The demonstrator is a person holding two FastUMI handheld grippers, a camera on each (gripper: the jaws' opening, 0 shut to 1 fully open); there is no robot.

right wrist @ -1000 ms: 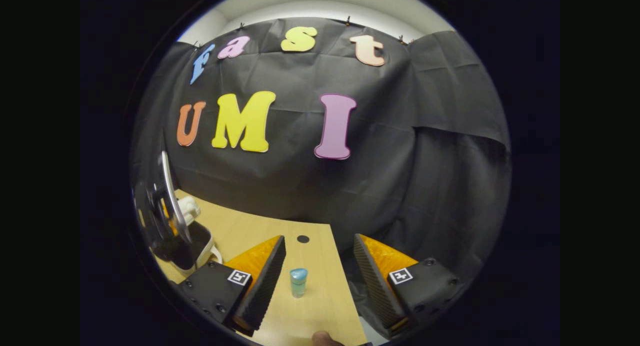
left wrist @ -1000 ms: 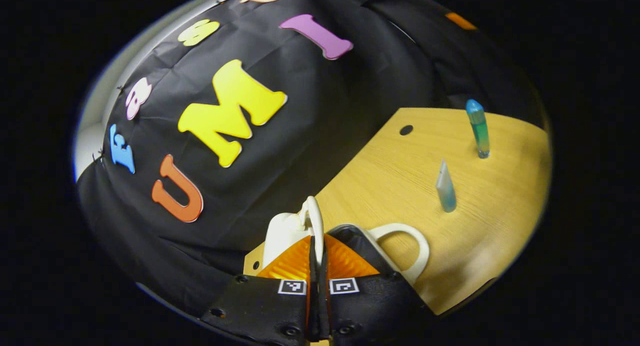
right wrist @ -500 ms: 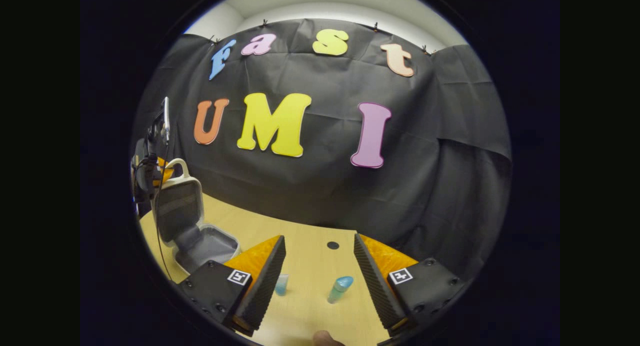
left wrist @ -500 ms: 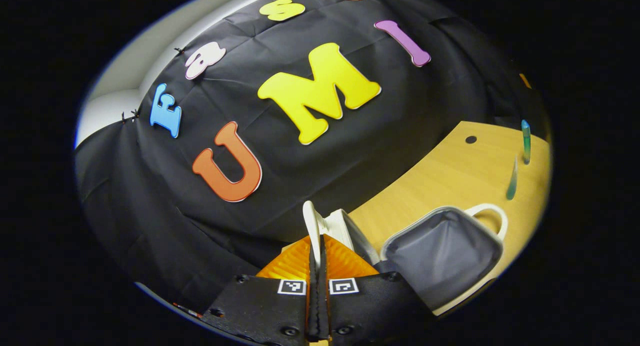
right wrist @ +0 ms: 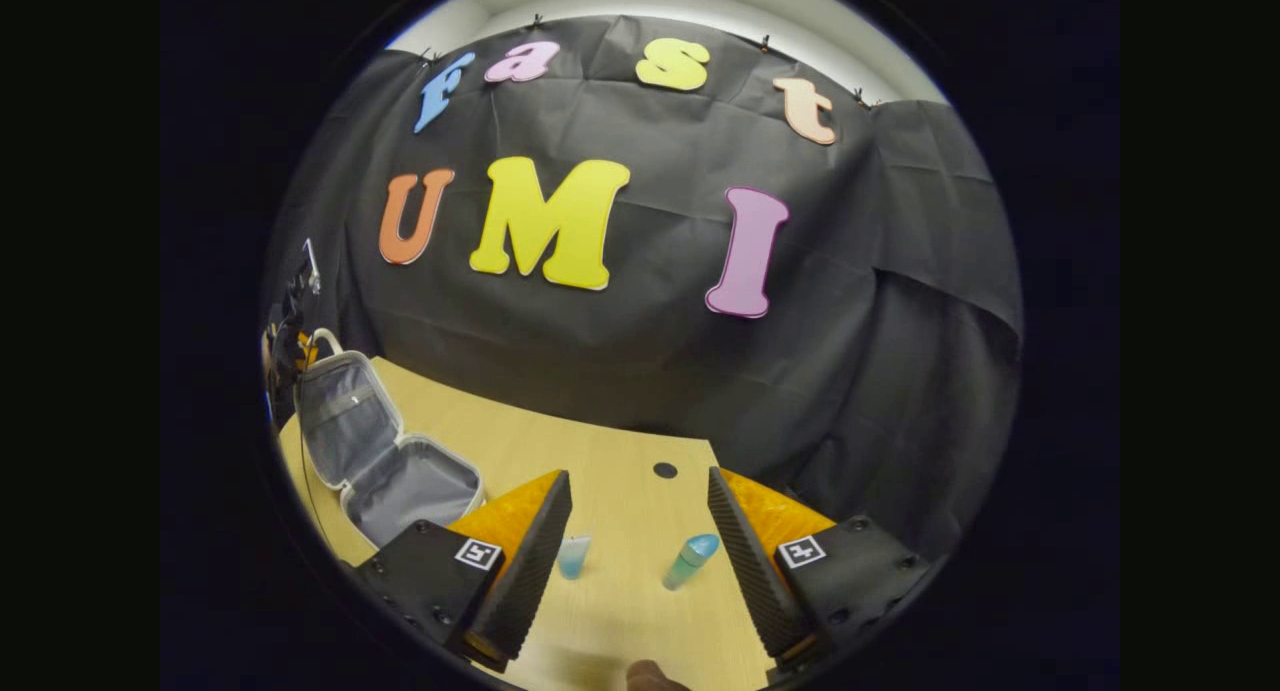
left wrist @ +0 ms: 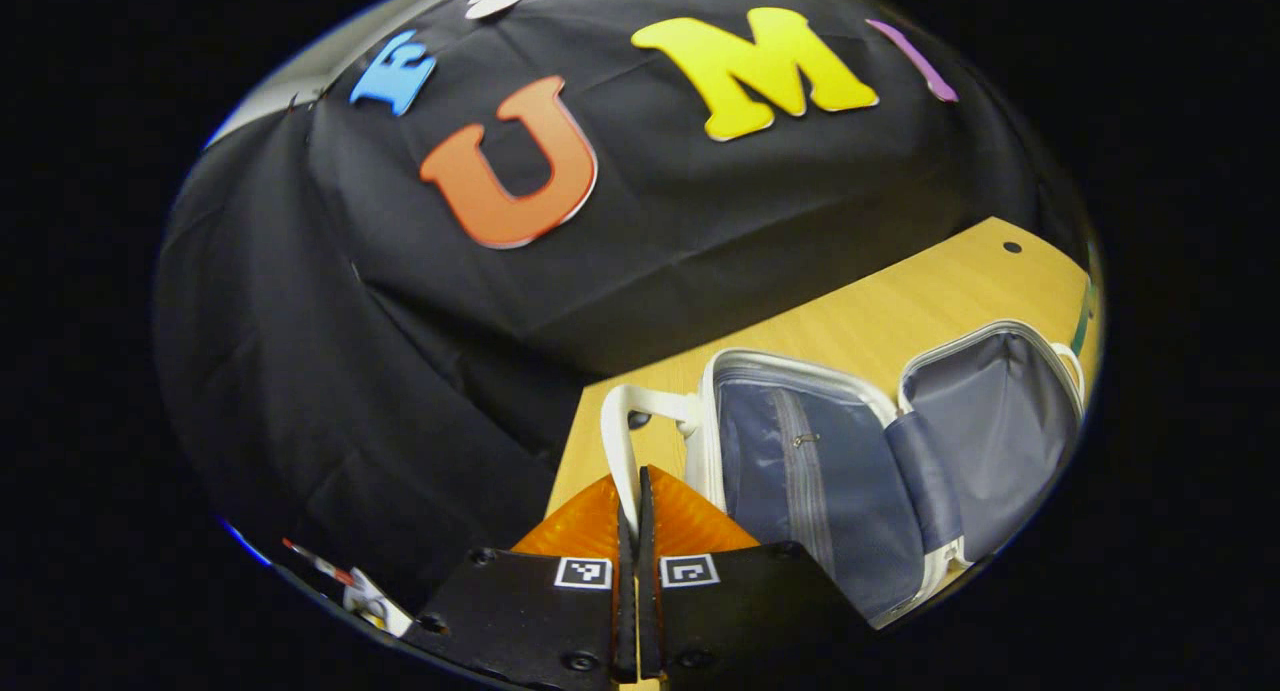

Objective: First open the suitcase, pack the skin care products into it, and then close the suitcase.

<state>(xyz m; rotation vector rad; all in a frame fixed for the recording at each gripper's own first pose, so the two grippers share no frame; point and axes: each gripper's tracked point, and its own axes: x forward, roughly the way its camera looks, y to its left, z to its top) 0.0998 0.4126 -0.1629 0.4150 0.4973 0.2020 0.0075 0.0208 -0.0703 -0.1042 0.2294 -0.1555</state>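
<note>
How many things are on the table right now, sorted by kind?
Suitcase, lying open with its handle pinched in the left gripper: 1
Skin care products, a small tube and a blue-capped bottle, both on the table ahead of the open right gripper: 2
Total: 3

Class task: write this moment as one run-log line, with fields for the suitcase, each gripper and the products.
suitcase: open on table | left gripper: shut on lid handle | right gripper: open | two bottles: upright on table, unpacked
</note>
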